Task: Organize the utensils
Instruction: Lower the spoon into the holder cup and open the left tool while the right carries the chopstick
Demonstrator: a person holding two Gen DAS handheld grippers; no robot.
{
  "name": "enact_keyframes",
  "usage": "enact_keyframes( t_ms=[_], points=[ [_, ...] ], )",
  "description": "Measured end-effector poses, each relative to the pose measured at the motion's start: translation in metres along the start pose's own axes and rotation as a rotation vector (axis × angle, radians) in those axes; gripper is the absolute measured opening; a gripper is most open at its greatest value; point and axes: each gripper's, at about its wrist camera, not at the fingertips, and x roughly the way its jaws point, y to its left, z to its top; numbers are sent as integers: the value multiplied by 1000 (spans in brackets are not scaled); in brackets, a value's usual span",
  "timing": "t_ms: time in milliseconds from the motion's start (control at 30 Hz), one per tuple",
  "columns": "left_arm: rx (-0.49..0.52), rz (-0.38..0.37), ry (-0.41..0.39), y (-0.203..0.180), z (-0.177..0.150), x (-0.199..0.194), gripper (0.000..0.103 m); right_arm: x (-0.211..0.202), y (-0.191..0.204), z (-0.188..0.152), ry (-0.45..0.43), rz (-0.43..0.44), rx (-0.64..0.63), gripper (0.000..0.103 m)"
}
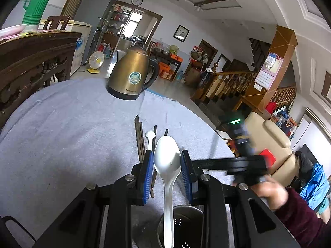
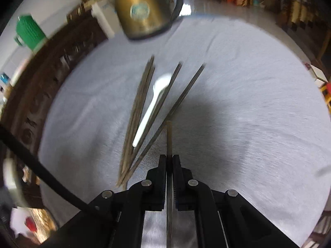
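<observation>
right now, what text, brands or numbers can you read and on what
Kettle, brand print low on its body: roughly "Orebitis...", too small to be sure.
Kettle's round sticker: too small to read.
Wall calendar: numbers too small.
Wall clock: numerals unreadable.
Right wrist view: all blurred.

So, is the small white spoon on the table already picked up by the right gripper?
No, the small white spoon lies on the cloth among the chopsticks, while the right gripper is shut on a single chopstick.
</observation>
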Motion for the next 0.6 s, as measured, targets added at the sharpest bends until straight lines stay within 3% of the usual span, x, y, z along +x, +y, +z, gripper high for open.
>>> enact_keyframes(
  t_ms=[300, 500, 600],
  points=[
    [19, 57, -42, -4, -29, -15, 28, -150, 12, -60, -422, 80, 20, 6],
    [25, 73, -62, -10, -36, -32, 28, -221, 43, -84, -679, 84, 13, 6],
    [38, 70, -84, -13, -33, -40, 28, -247, 58, -84, -761, 99, 3, 6]
  ],
)
